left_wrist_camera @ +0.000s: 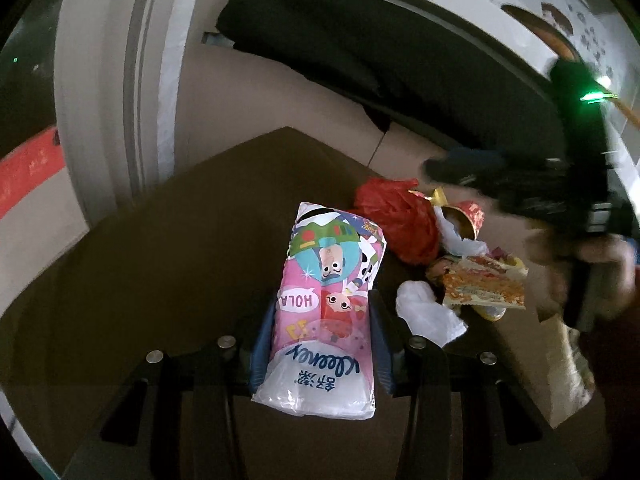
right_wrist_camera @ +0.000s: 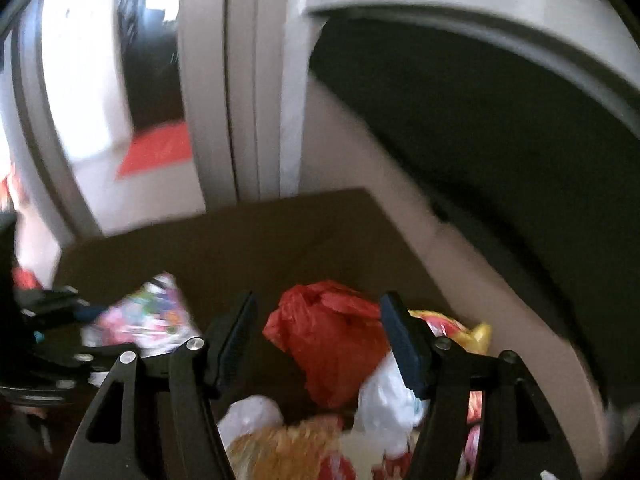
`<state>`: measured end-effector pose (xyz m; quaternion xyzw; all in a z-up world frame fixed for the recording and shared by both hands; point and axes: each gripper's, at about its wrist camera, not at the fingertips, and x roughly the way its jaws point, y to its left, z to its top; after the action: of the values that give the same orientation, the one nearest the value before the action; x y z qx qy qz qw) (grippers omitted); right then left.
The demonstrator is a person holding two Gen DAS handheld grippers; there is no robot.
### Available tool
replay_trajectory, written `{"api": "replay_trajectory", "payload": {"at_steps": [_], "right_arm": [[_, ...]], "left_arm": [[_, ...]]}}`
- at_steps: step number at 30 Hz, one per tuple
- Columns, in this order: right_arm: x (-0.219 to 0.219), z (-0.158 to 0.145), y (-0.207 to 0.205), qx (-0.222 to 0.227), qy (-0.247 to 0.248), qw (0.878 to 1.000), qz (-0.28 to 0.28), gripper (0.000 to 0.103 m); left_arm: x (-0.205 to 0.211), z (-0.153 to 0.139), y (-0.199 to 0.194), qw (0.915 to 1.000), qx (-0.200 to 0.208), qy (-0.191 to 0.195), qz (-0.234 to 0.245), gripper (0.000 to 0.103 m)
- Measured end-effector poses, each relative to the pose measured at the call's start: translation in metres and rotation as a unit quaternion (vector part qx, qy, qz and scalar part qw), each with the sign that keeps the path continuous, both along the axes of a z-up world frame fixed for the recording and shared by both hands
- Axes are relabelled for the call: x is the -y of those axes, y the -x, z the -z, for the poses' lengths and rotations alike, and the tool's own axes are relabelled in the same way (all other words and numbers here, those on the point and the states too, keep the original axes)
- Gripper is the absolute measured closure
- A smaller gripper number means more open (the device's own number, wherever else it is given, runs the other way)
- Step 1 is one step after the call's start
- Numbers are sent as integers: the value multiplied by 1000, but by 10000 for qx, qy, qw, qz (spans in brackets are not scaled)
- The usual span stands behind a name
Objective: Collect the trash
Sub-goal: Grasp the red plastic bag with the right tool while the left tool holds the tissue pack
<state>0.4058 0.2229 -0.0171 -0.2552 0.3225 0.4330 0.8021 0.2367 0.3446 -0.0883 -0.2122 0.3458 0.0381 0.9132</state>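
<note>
1. Clearly, left gripper (left_wrist_camera: 324, 344) clamps the tissue pack (left_wrist_camera: 332, 300) above the desk (left_wrist_camera: 160, 264).
2. Right gripper (right_wrist_camera: 316, 344) hangs open, empty, over the red bag (right_wrist_camera: 328, 336) among wrappers (left_wrist_camera: 484, 288).

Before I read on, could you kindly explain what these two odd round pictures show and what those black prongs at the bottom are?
Each picture comes from a fisheye camera on a hand-held gripper, looking along its two fingers. In the left view, the left gripper is closed on a tissue pack. In the right view, the right gripper is open, holding nothing, above a red plastic bag. On the brown table lie the trash: that bag, white crumpled plastic, an orange snack wrapper and a paper cup.
</note>
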Motion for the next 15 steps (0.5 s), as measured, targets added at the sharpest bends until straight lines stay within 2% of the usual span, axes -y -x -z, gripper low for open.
{"api": "replay_trajectory", "payload": {"at_steps": [2, 6, 10, 15], "right_arm": [[-15, 19, -11, 7, 329, 9995, -31, 42], [-22, 57, -33, -572, 630, 9963, 136, 40], [-18, 74, -35, -258, 855, 9950, 457, 38], [10, 61, -40, -601, 282, 9937, 908, 45]], "left_arm": [[-10, 0, 9, 9999, 66, 44, -88, 59], [-24, 2, 15, 9994, 139, 71, -293, 59], [-19, 3, 15, 9993, 213, -93, -309, 59], [-8, 4, 9, 9994, 210, 103, -250, 59]]}}
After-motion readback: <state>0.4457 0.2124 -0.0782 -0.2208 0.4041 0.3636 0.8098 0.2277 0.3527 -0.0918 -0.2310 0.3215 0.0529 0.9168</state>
